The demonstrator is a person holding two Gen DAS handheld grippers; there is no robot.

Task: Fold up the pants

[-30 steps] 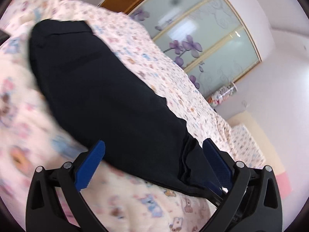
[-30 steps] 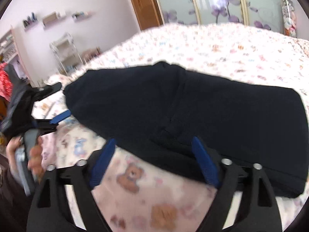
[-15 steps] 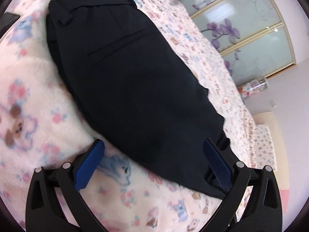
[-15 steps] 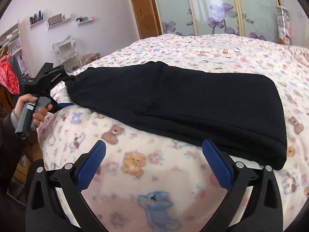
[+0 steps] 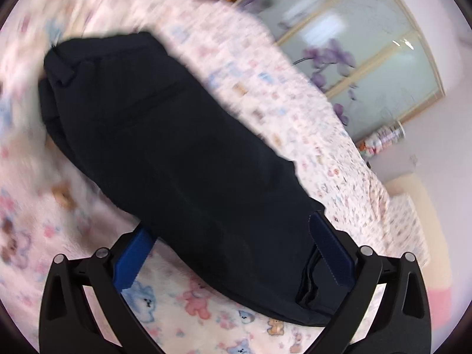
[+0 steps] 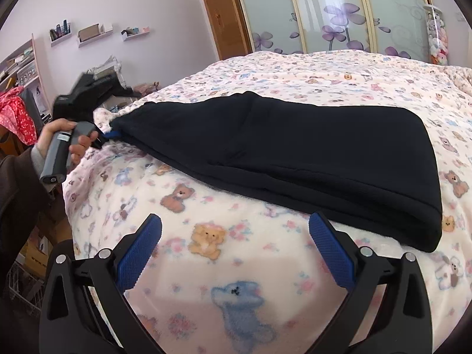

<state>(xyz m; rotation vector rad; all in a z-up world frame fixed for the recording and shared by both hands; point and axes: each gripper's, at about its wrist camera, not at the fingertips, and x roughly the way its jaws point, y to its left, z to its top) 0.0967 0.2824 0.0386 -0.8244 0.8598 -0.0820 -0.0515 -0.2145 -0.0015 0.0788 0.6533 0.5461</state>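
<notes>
The black pants (image 6: 295,147) lie folded lengthwise on a bed with a teddy-bear blanket (image 6: 206,236). In the left wrist view the pants (image 5: 183,162) run from close by to the far upper left, and my left gripper (image 5: 233,236) is open with its blue fingers either side of the near end of the cloth. In the right wrist view my right gripper (image 6: 236,242) is open and empty, above the blanket just short of the pants' near edge. The left gripper (image 6: 85,94), held by a hand, also shows there at the pants' left end.
A wardrobe with frosted floral sliding doors (image 6: 339,14) and a wooden door (image 6: 227,23) stand behind the bed. Shelves and clutter (image 6: 23,88) fill the left side. The bed edge drops off at the lower left (image 6: 67,206).
The left gripper has swung and its view is blurred, with the pants' near end now between its fingers. The right gripper has drawn back slightly from the pants.
</notes>
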